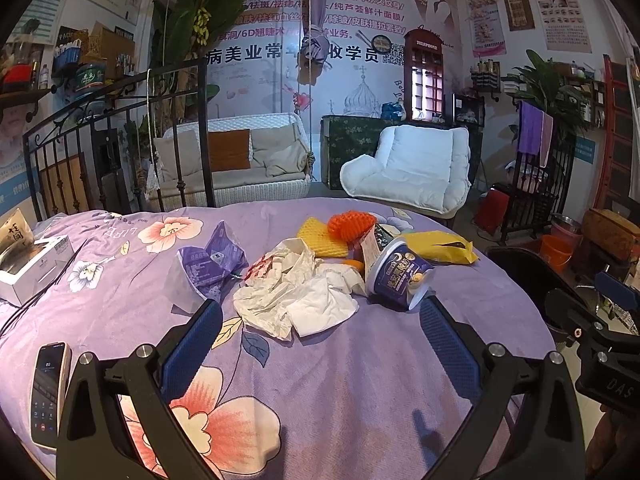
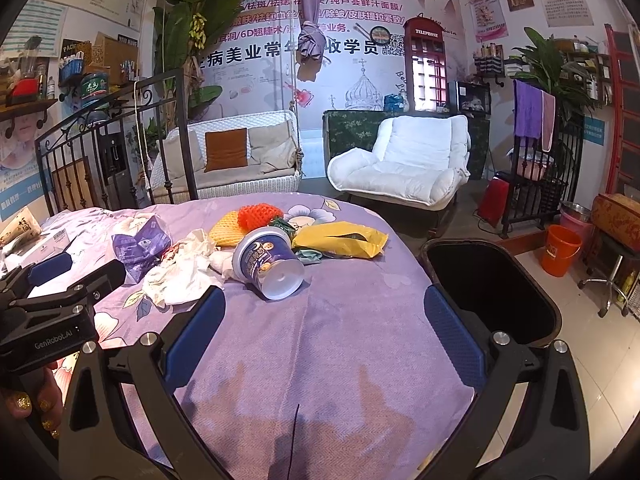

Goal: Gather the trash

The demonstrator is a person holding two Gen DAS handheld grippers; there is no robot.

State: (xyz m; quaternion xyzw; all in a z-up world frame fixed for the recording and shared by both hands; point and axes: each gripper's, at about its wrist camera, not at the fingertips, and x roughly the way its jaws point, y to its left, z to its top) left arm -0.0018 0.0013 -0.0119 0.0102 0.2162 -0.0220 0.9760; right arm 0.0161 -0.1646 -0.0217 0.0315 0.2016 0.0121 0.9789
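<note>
A heap of trash lies on the purple floral bedspread [image 1: 340, 380]: crumpled white paper [image 1: 296, 296], a tipped purple noodle cup [image 1: 400, 270], a purple wrapper [image 1: 216, 260], a yellow bag [image 1: 440, 246], yellow foam [image 1: 320, 236] and orange foam netting [image 1: 350, 224]. My left gripper [image 1: 322, 314] is open just short of the paper, with nothing between its fingers. In the right wrist view my right gripper [image 2: 324, 300] stands open, empty, a little nearer than the cup [image 2: 270, 266]. The black bin [image 2: 492, 288] stands beside the bed at right.
A phone [image 1: 48, 392] lies at the bed's near left, a white box [image 1: 34, 264] further back. A black iron headboard [image 1: 120, 128] runs along the far left. Beyond the bed are a white armchair [image 2: 404, 164], an orange bucket [image 2: 560, 250] and a stool [image 2: 612, 264].
</note>
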